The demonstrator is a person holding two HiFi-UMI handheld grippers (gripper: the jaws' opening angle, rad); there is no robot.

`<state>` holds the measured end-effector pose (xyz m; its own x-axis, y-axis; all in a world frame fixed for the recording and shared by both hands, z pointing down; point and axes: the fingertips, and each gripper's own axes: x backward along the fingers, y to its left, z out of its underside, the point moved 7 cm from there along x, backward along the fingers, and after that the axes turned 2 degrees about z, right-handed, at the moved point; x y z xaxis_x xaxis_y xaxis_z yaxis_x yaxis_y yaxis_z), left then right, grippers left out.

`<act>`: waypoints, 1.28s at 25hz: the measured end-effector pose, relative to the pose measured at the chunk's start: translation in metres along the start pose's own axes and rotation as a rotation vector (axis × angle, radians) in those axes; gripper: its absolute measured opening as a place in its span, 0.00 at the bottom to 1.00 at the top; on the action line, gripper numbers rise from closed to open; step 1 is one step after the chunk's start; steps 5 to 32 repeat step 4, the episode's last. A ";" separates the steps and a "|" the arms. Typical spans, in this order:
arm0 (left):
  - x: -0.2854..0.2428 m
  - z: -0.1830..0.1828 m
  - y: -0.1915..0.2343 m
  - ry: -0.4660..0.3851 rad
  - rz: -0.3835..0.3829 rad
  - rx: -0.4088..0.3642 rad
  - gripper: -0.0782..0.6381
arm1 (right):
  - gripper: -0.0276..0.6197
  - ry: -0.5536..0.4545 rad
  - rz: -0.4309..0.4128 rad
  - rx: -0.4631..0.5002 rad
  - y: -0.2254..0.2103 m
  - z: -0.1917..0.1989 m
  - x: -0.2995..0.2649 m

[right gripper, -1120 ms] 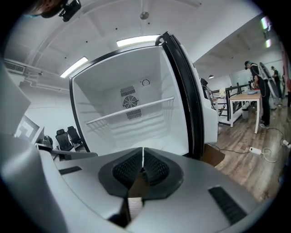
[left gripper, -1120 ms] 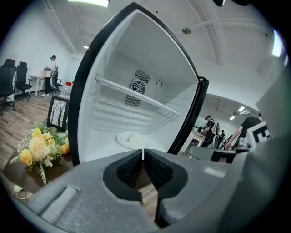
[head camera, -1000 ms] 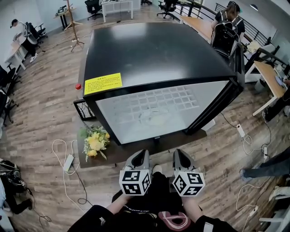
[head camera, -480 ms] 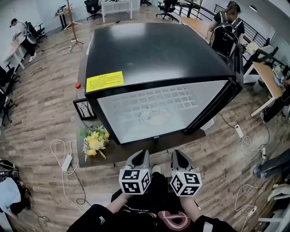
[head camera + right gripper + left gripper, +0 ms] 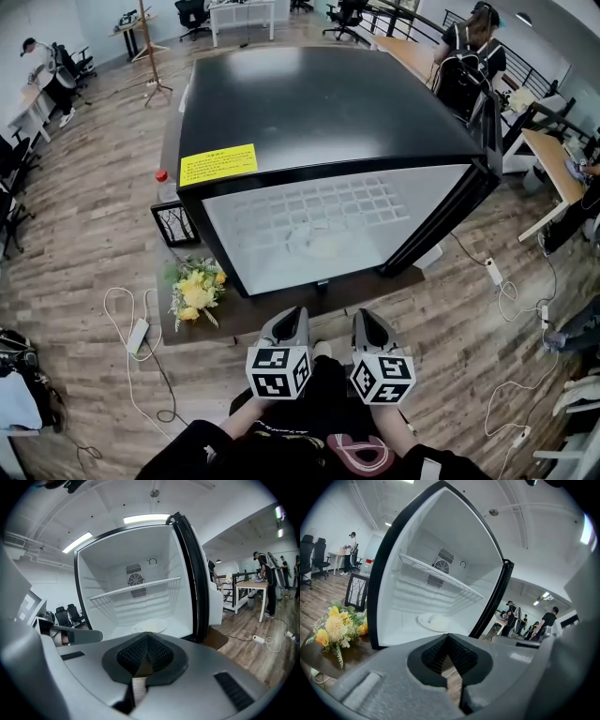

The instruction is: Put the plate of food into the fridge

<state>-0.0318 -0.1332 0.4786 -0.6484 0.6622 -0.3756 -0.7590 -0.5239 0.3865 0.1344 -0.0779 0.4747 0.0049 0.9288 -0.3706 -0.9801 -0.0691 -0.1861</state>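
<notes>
Here, an open-plan office with a wood-plank floor has desks and chairs round its edges. A black fridge stands on a low dark table, its door swung open toward 3 o'clock. The plate of food lies on the fridge's white floor, under the wire shelf, at 12 o'clock from both grippers and well apart from them. The left gripper and right gripper hang side by side, each with its jaws closed together on nothing. One plate, one fridge, one shelf, two grippers, and one yellow bouquet at 10 o'clock from the left gripper.
</notes>
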 end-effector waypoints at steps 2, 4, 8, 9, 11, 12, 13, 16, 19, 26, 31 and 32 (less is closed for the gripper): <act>0.000 0.000 -0.001 0.002 -0.002 -0.001 0.12 | 0.05 0.001 -0.001 0.000 0.000 0.000 0.000; 0.000 0.000 -0.001 0.004 -0.005 -0.002 0.12 | 0.05 0.002 -0.003 0.000 -0.001 0.000 0.000; 0.000 0.000 -0.001 0.004 -0.005 -0.002 0.12 | 0.05 0.002 -0.003 0.000 -0.001 0.000 0.000; 0.000 0.000 -0.001 0.004 -0.005 -0.002 0.12 | 0.05 0.002 -0.003 0.000 -0.001 0.000 0.000; 0.000 0.000 -0.001 0.004 -0.005 -0.002 0.12 | 0.05 0.002 -0.003 0.000 -0.001 0.000 0.000; 0.000 0.000 -0.001 0.004 -0.005 -0.002 0.12 | 0.05 0.002 -0.003 0.000 -0.001 0.000 0.000; 0.000 0.000 -0.001 0.004 -0.005 -0.002 0.12 | 0.05 0.002 -0.003 0.000 -0.001 0.000 0.000; 0.000 0.000 -0.001 0.004 -0.005 -0.002 0.12 | 0.05 0.002 -0.003 0.000 -0.001 0.000 0.000; 0.000 0.000 -0.001 0.004 -0.005 -0.002 0.12 | 0.05 0.002 -0.003 0.000 -0.001 0.000 0.000; 0.000 0.000 -0.001 0.004 -0.005 -0.002 0.12 | 0.05 0.002 -0.003 0.000 -0.001 0.000 0.000; 0.000 0.000 -0.001 0.004 -0.005 -0.002 0.12 | 0.05 0.002 -0.003 0.000 -0.001 0.000 0.000; 0.000 0.000 -0.001 0.004 -0.005 -0.002 0.12 | 0.05 0.002 -0.003 0.000 -0.001 0.000 0.000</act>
